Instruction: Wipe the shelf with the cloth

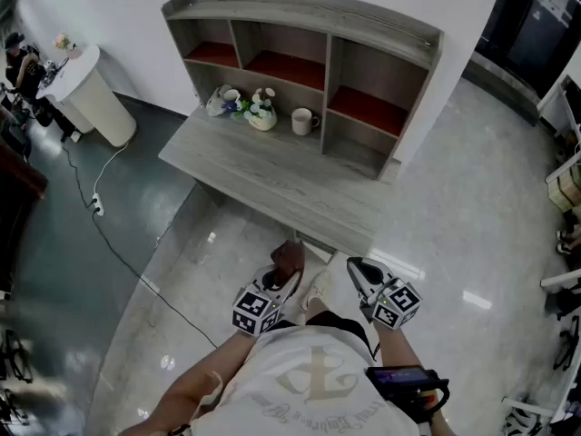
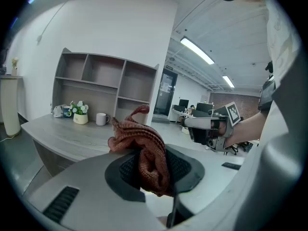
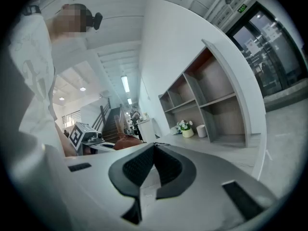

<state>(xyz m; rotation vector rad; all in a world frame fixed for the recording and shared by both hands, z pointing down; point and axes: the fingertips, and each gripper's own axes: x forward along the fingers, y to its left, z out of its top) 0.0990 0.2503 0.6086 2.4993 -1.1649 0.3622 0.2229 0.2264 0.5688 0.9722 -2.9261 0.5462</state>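
Note:
A grey wooden shelf unit (image 1: 300, 62) with red-lined cubbies stands on a grey desk (image 1: 263, 175) ahead of me. My left gripper (image 1: 287, 278) is held low in front of the desk's near edge, shut on a crumpled red-brown cloth (image 1: 290, 256). In the left gripper view the cloth (image 2: 143, 150) bulges up out of the jaws, with the shelf unit (image 2: 103, 83) beyond it. My right gripper (image 1: 356, 269) is beside the left one, apart from the cloth; its jaws (image 3: 154, 147) meet at the tips with nothing between them.
A white mug (image 1: 303, 121), a small flower pot (image 1: 261, 112) and a white ornament (image 1: 221, 101) stand on the desk below the cubbies. A white round pedestal (image 1: 91, 94) stands at the left. A cable (image 1: 113, 243) runs across the glossy floor.

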